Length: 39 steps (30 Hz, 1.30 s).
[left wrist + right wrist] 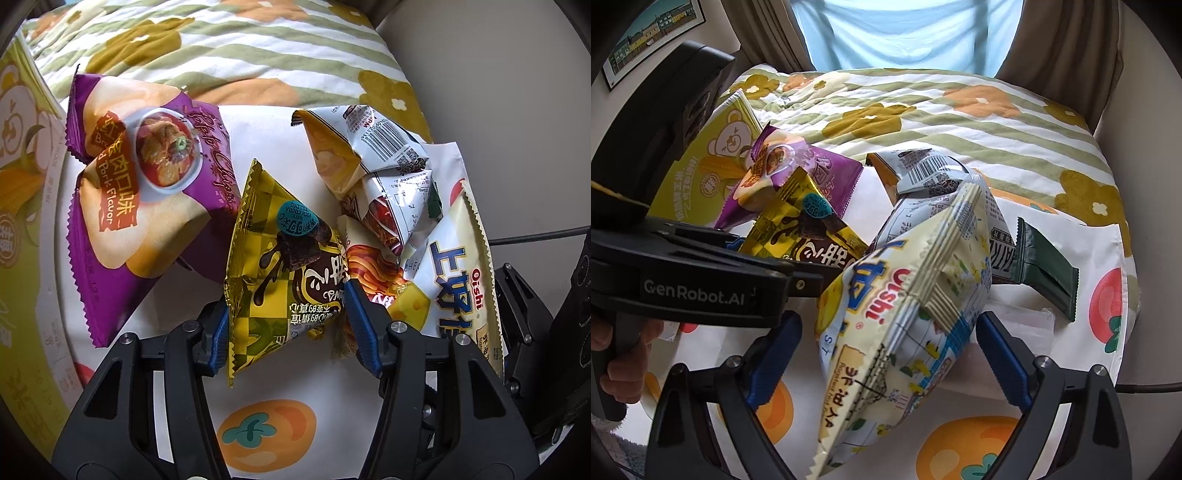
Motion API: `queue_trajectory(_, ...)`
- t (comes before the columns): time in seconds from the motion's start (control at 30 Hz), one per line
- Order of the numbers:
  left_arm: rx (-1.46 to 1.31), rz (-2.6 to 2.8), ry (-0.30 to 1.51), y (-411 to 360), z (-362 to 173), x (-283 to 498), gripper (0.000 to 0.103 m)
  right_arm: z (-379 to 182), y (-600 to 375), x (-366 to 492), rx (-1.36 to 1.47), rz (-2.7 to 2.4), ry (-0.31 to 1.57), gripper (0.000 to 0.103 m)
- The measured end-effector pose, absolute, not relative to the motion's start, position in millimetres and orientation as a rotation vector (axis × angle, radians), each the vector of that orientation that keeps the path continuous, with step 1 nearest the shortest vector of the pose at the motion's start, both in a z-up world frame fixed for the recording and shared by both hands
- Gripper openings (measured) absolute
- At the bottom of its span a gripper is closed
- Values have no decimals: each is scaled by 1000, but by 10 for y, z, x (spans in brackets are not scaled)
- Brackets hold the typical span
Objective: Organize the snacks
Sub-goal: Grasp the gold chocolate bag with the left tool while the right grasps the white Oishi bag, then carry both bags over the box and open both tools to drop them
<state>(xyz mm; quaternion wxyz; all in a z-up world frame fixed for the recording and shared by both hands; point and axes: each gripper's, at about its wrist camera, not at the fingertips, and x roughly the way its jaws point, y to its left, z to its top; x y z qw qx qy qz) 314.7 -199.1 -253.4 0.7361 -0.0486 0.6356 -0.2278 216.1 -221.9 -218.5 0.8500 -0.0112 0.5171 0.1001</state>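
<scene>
The left gripper (286,325) points steeply down, its jaws pressed against both sides of a gold snack packet (280,266). The right gripper (886,354) also tilts steeply down, its jaws spread wide, the blue pads (1004,354) clear of the cream packet (897,332) between them. A hand (620,369) grips the left handle

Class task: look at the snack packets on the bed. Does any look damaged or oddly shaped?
Yes. The white barcode packet at the back of the pile is crumpled and folded, while the purple potato chips bag stays puffed.
</scene>
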Motion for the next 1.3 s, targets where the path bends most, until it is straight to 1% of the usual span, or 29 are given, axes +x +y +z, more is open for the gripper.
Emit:
queue_trajectory(0.1, -101, -498, 1390, -1977, -2510, 3125, 50, -2196, -2239, 2163, -29, 205, 1091, 87)
queue_trajectory(0.2, -101, -496, 1385, -1955, -2487, 3095, 49, -2199, -2240, 2167, -29, 207, 1090, 85)
queue_trajectory(0.27, -96, -489, 1379, -1943, -2466, 3072, 48, -2200, -2230, 2160, -37, 214, 1089, 81)
queue_trajectory(0.33, -97, -485, 1374, -1929, -2448, 3058, 48, -2201, -2229, 2154, -41, 217, 1089, 75)
queue_trajectory(0.37, -96, -483, 1372, -1914, -2443, 3046, 48, -2201, -2234, 2149, -38, 219, 1088, 73)
queue_trajectory(0.43, -93, -479, 1365, -1904, -2414, 3017, 48, -2194, -2240, 2134, -36, 221, 1088, 65)
queue_trajectory(0.53, -89, -473, 1356, -1892, -2362, 2964, 48, -2169, -2232, 2091, -40, 229, 1085, 61)
queue_trajectory(0.83, -87, -439, 1320, -1850, -2142, 2731, 48, -2061, -2269, 1886, -41, 244, 1069, 59)
queue_trajectory(1.3, -86, -345, 1155, -1645, -1355, 2370, 48, -1497, -2281, 1520, -77, 291, 955, 59)
